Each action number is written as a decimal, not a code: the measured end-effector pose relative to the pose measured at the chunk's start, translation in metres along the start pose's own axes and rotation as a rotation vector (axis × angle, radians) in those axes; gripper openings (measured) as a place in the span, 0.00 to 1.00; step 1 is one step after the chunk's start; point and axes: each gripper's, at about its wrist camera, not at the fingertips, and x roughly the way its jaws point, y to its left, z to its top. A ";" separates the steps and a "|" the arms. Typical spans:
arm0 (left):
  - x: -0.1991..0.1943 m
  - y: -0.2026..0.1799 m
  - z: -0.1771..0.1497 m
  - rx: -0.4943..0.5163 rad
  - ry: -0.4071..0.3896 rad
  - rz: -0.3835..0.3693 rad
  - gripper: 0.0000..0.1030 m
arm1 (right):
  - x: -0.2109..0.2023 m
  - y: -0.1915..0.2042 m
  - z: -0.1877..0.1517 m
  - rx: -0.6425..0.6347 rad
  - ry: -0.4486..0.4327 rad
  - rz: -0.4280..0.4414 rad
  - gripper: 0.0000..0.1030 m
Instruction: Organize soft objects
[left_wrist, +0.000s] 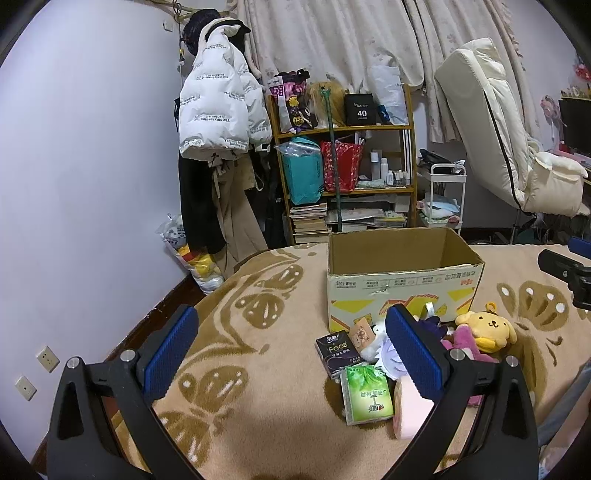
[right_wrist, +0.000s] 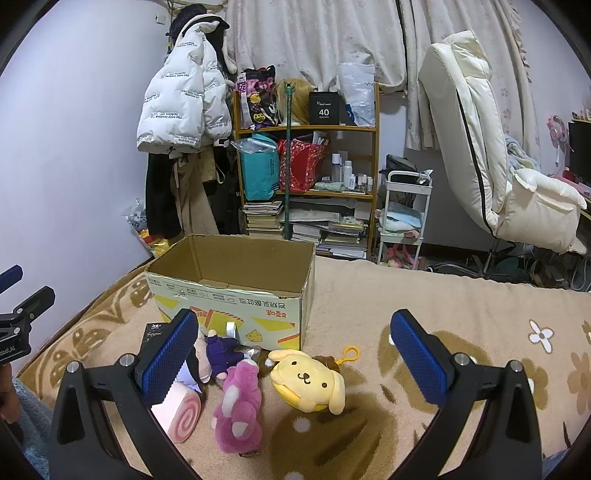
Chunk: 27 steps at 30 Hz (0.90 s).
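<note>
An open, empty cardboard box stands on a beige patterned blanket; it also shows in the right wrist view. In front of it lie a yellow dog plush, a pink bear plush, a purple doll, a pink swirl roll toy, a green tissue pack and a black "Face" tissue pack. My left gripper is open above the blanket, left of the pile. My right gripper is open, with the yellow dog plush between its fingers' span.
A wooden shelf with bags and books stands behind the bed. A white jacket hangs on the wall at the left. A cream reclining chair and a white trolley stand at the right.
</note>
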 end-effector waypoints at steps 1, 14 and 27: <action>0.000 0.000 0.000 -0.001 0.001 -0.001 0.97 | 0.000 0.000 0.000 0.000 0.000 0.000 1.00; 0.001 -0.001 -0.001 0.002 -0.002 0.003 0.97 | 0.000 0.000 0.000 0.001 -0.003 0.000 1.00; 0.002 -0.001 -0.001 0.001 -0.002 0.003 0.97 | 0.000 -0.001 0.000 0.003 -0.004 0.000 1.00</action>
